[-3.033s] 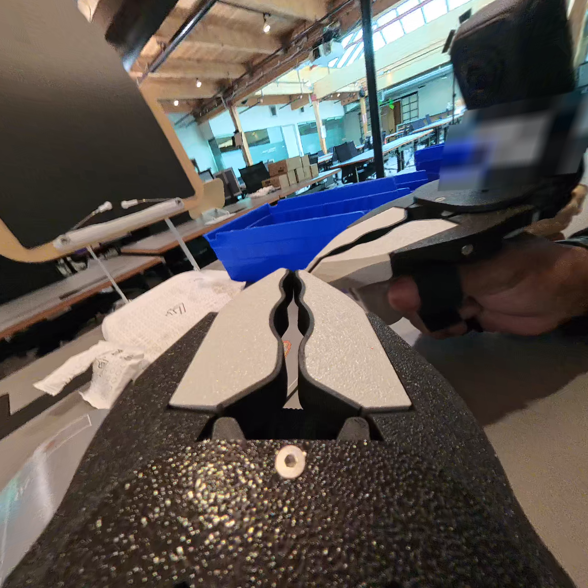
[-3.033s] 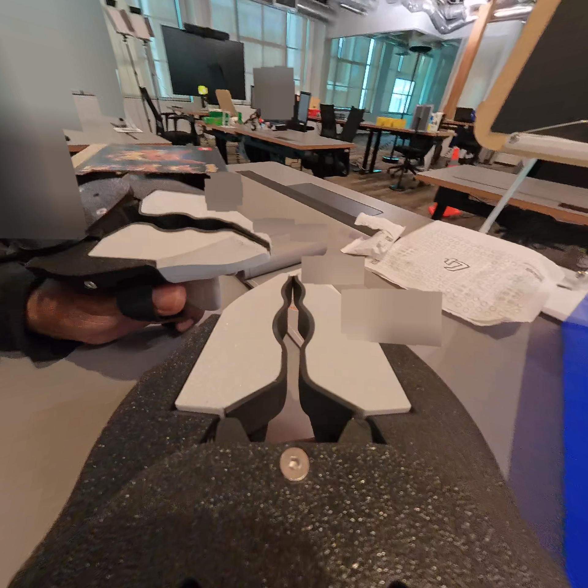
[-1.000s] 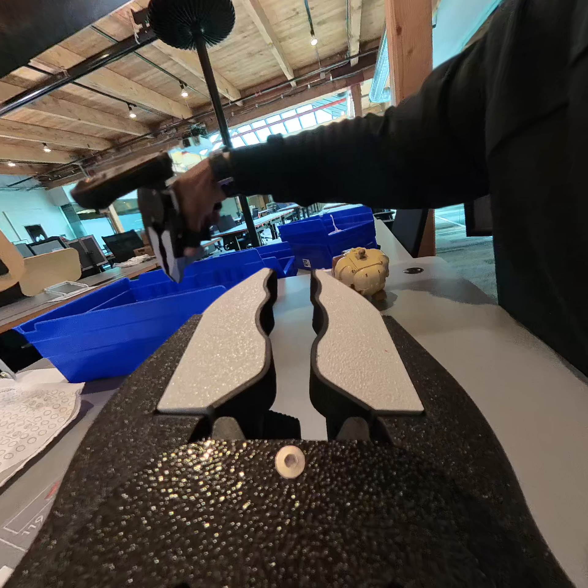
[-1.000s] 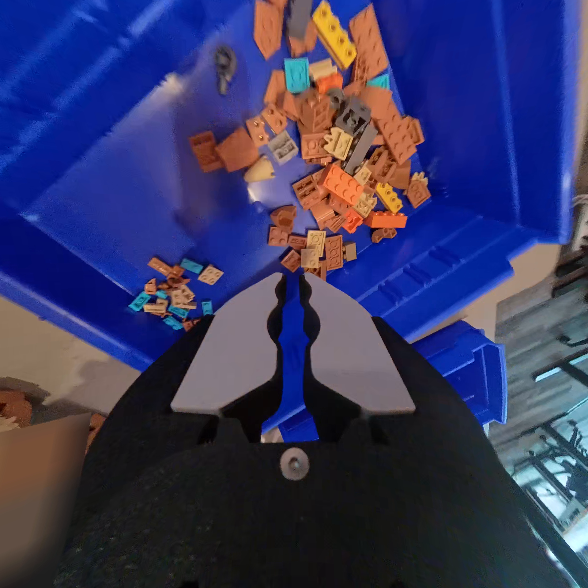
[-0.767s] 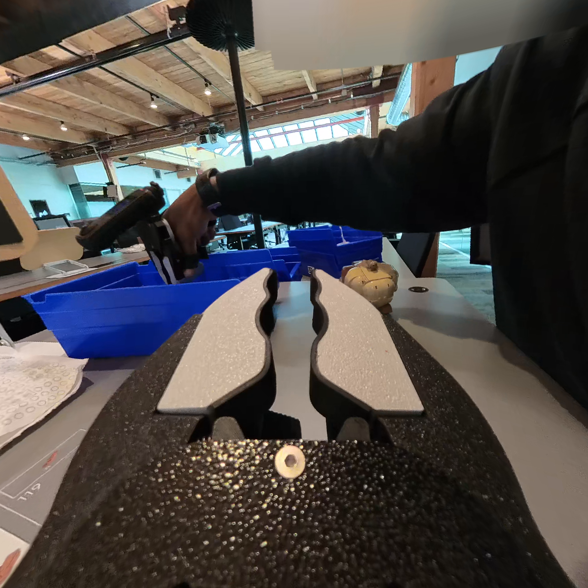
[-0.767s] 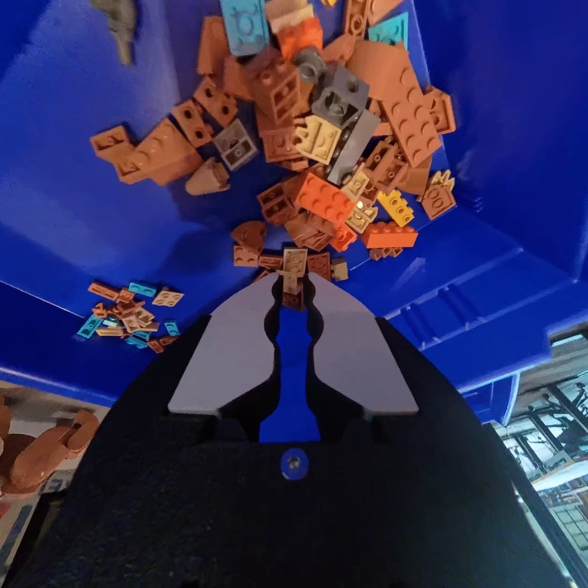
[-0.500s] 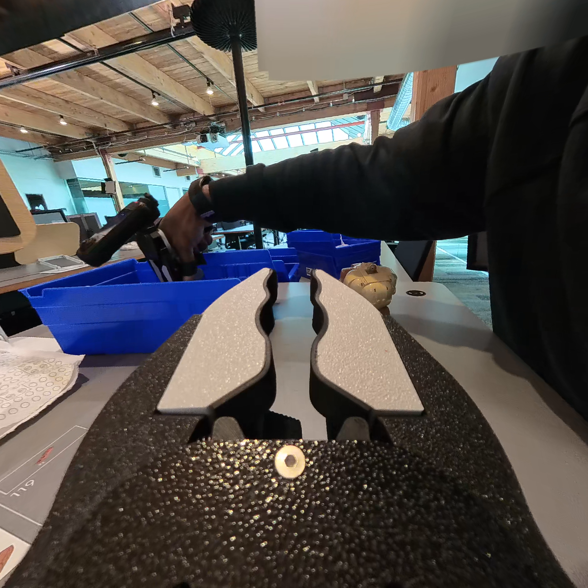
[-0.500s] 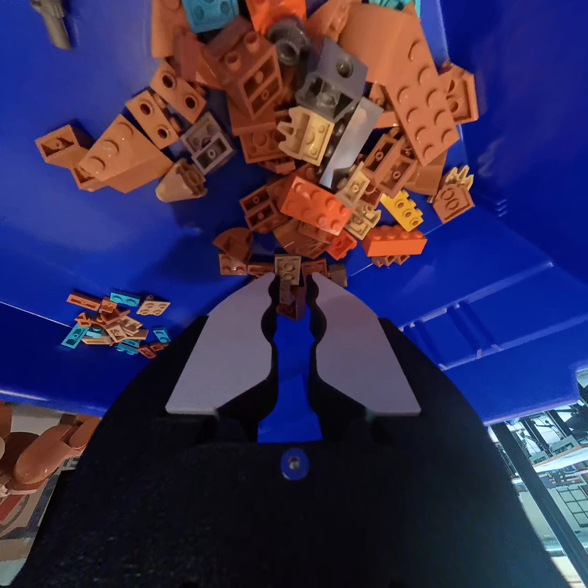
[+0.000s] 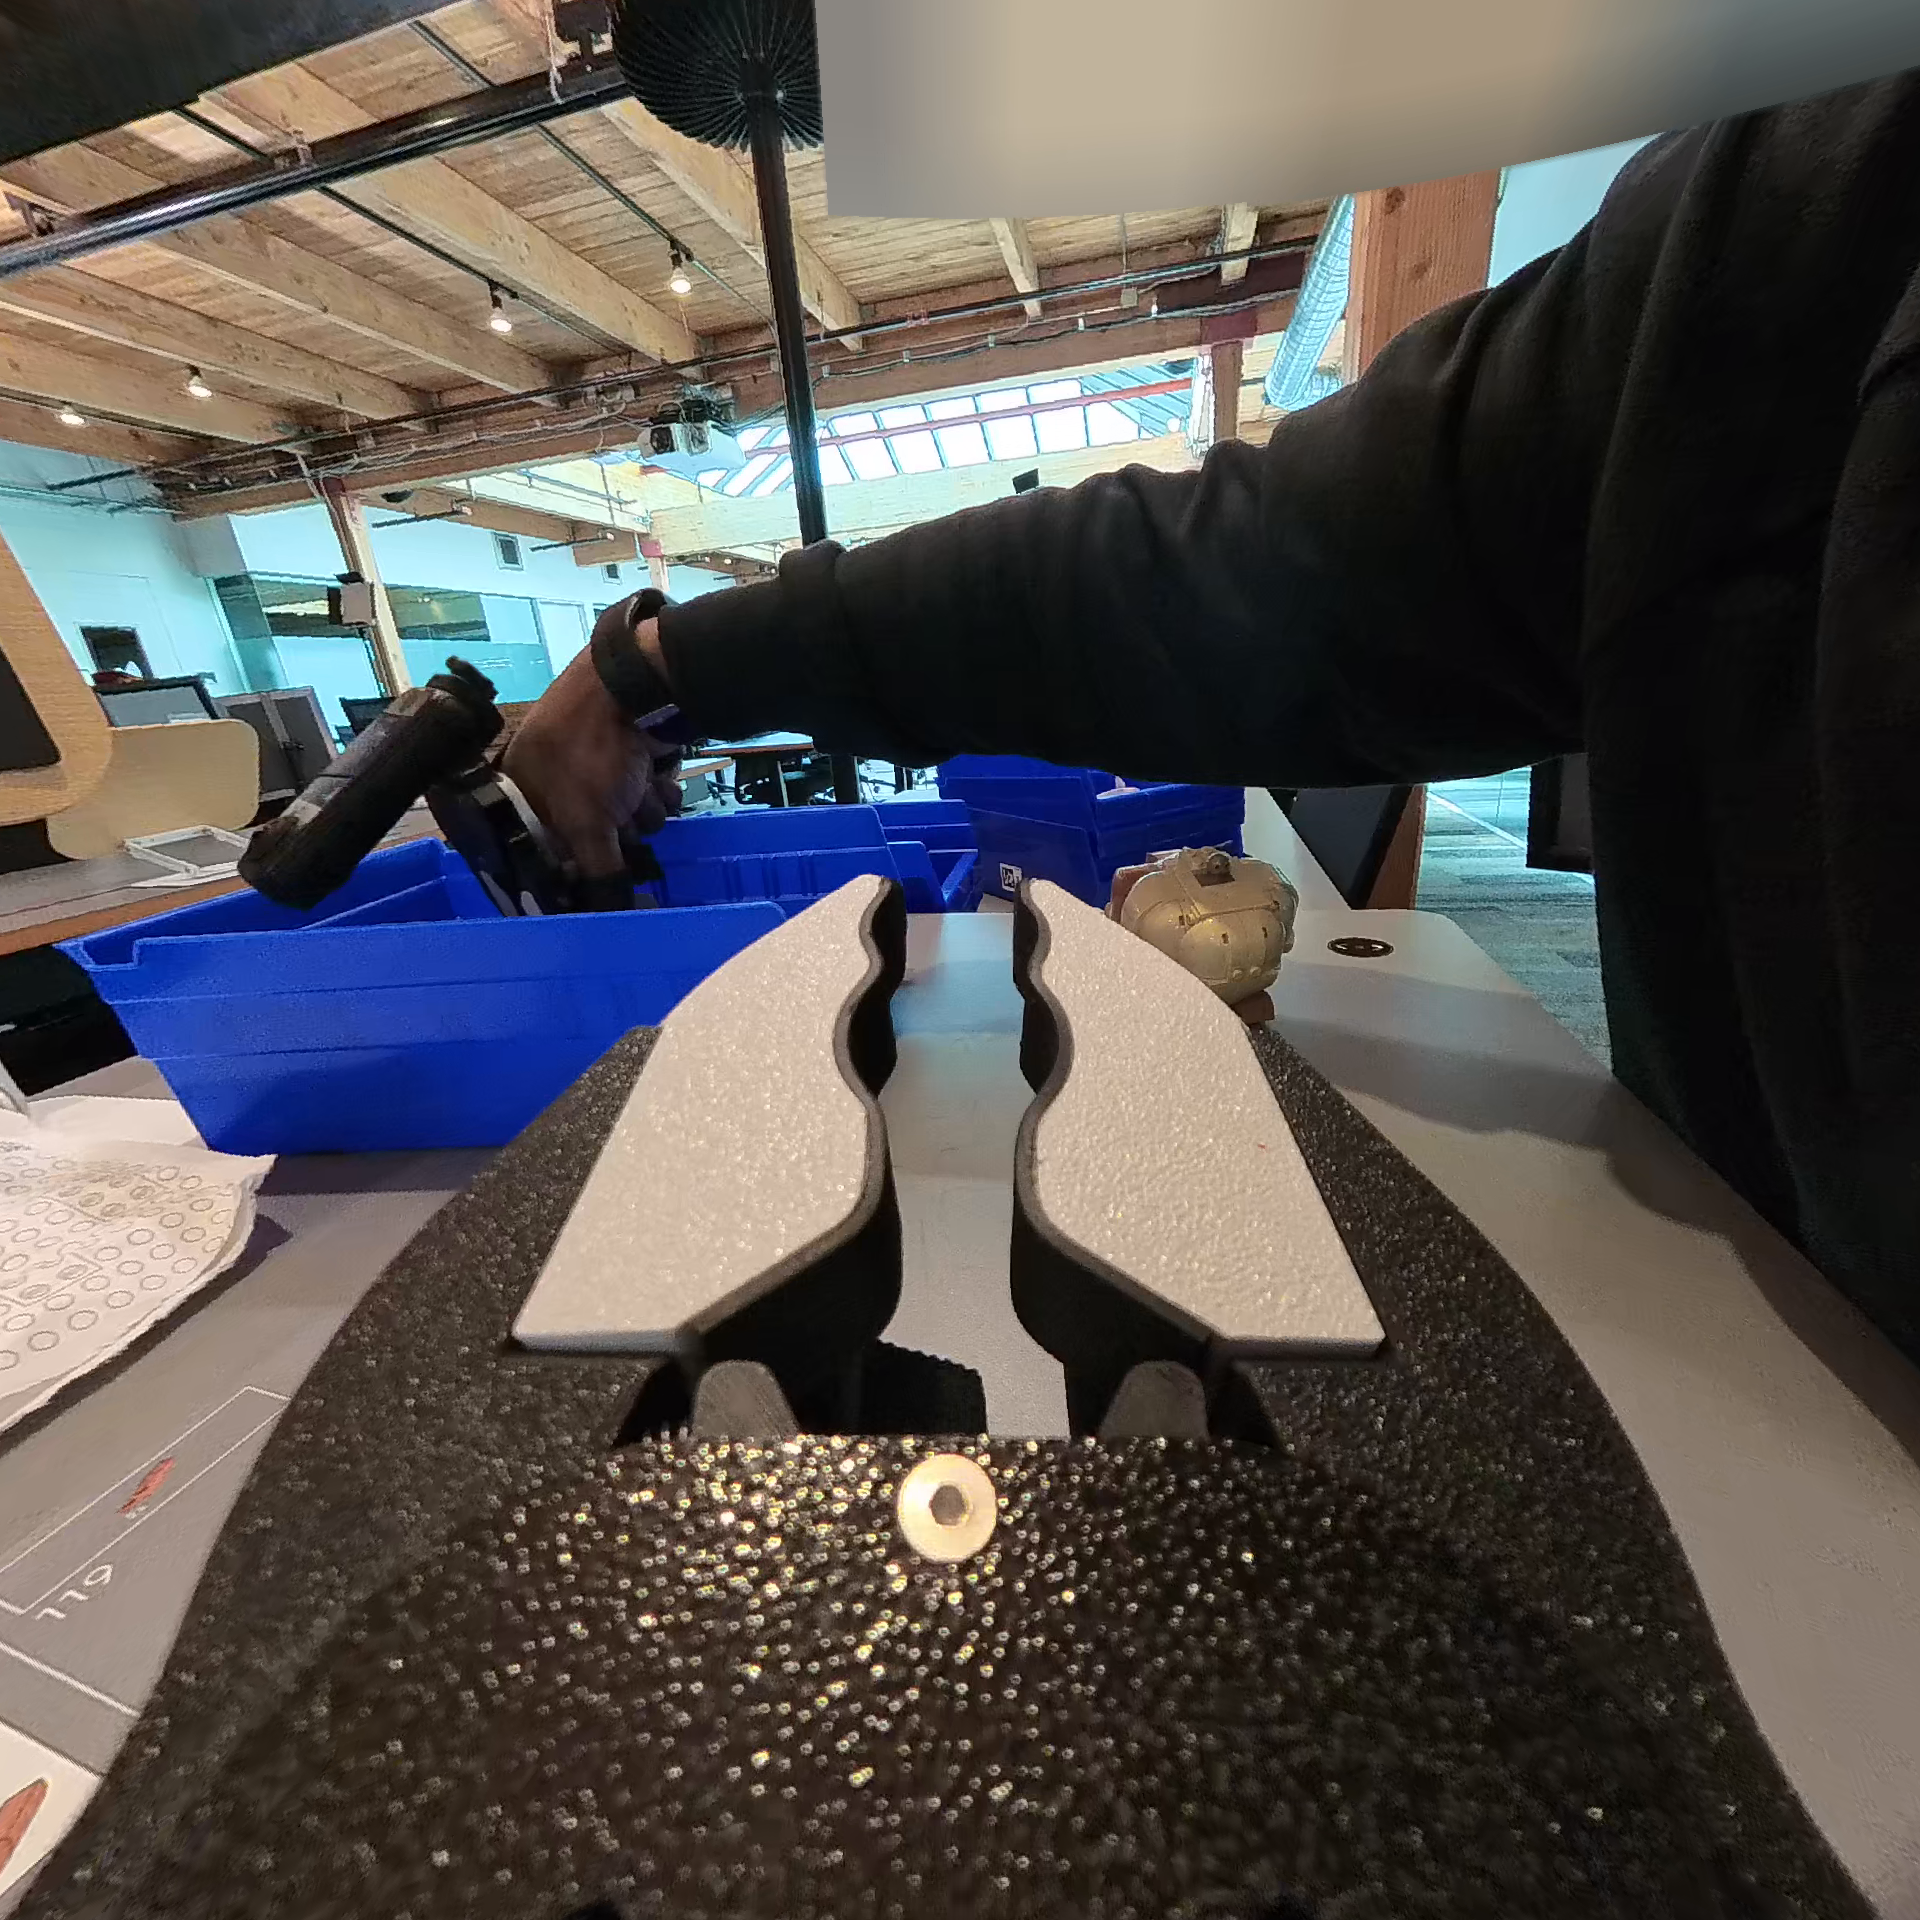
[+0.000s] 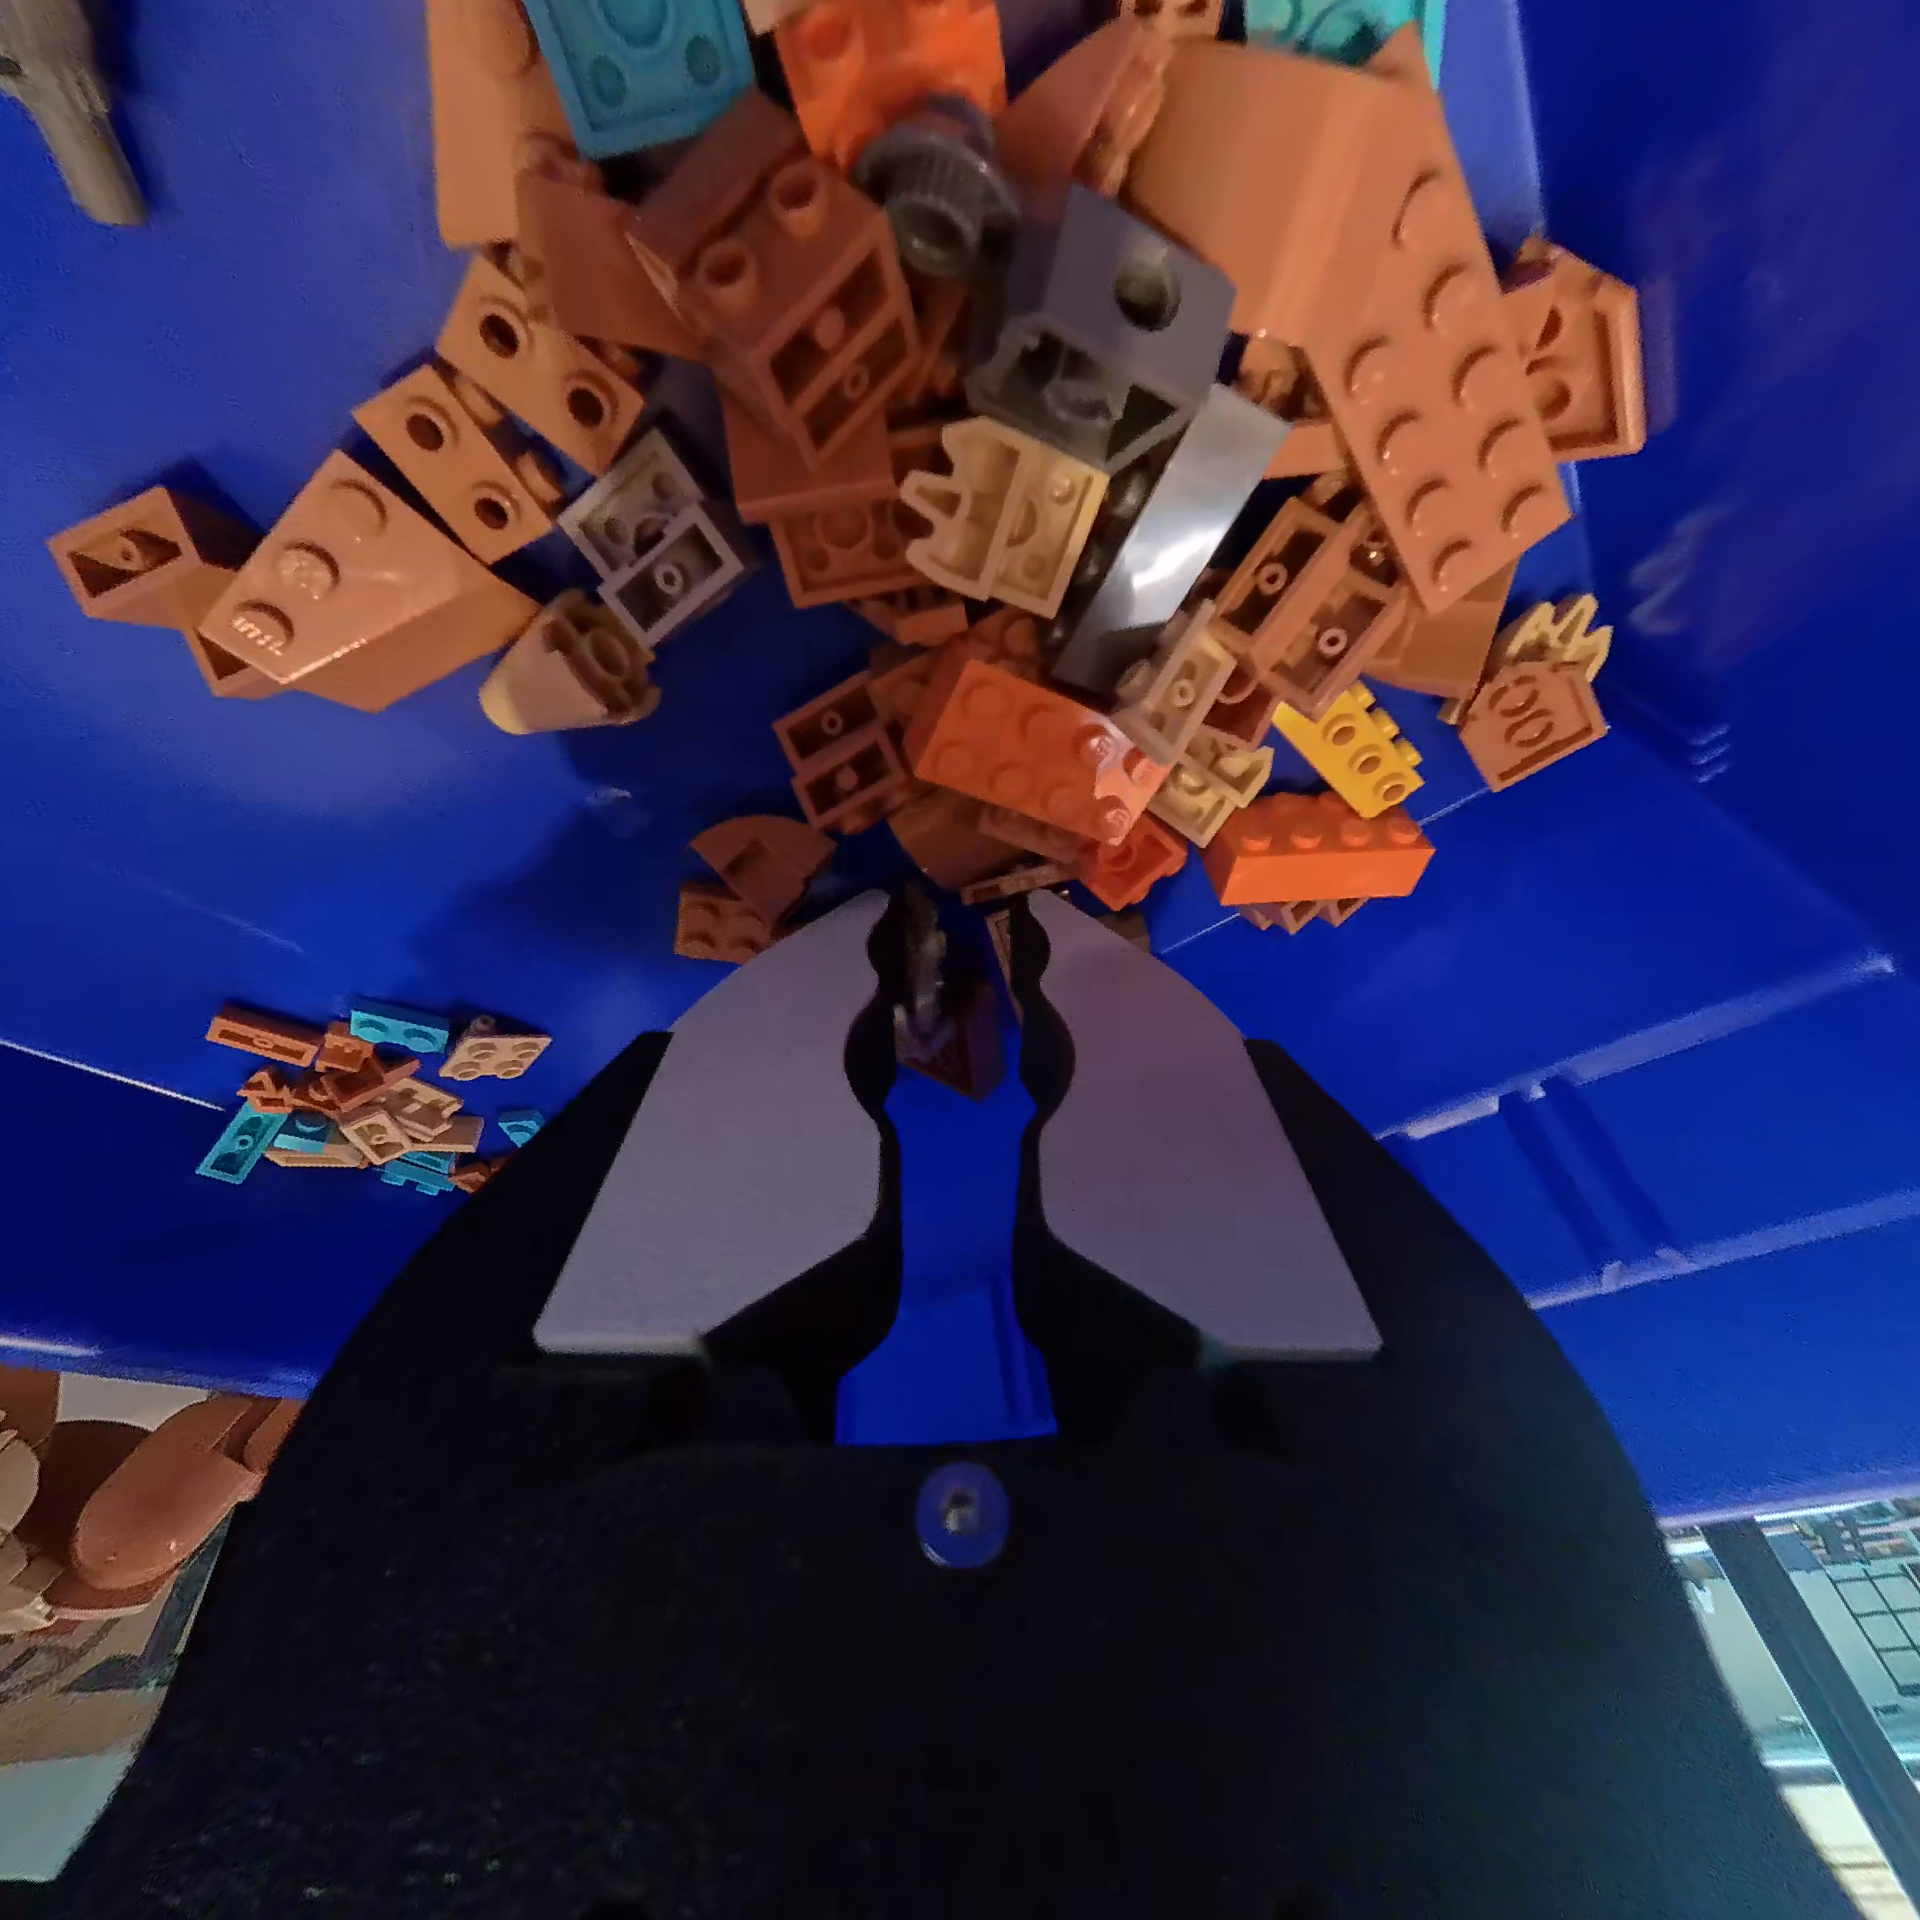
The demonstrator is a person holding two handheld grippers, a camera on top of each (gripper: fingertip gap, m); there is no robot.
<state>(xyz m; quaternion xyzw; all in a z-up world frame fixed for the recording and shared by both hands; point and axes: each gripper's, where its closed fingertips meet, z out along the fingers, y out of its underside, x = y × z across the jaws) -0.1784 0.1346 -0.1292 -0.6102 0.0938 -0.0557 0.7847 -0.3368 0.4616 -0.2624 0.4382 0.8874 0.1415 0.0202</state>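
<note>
Twice found fingers parted, clamping nothing. Saw in the right gripper a small dark piece standing between the fingers, close against the left one and apart from the right, so not gripped. Could not make out its shape: dim, shadowed, brownish-purple, with a greyish sliver along one edge. Placed it on the floor of a blue bin, at the near edge of a heap of toy bricks, mostly brown, with an orange brick just beyond the fingertips. Noted a separate scatter of thin flat plates well off to the left.

Judged the risks so: squeezed off-centre, could tip or squirt out sideways, being small and smooth; pressed deeper, could drag in a neighbouring brown plate touching the right fingertip, or shove the heap.

Found nothing between the fingers of the left gripper, held low over the grey worktop. Noted a rounded gold toy just beside its right finger, and a printed sheet at the left.
</note>
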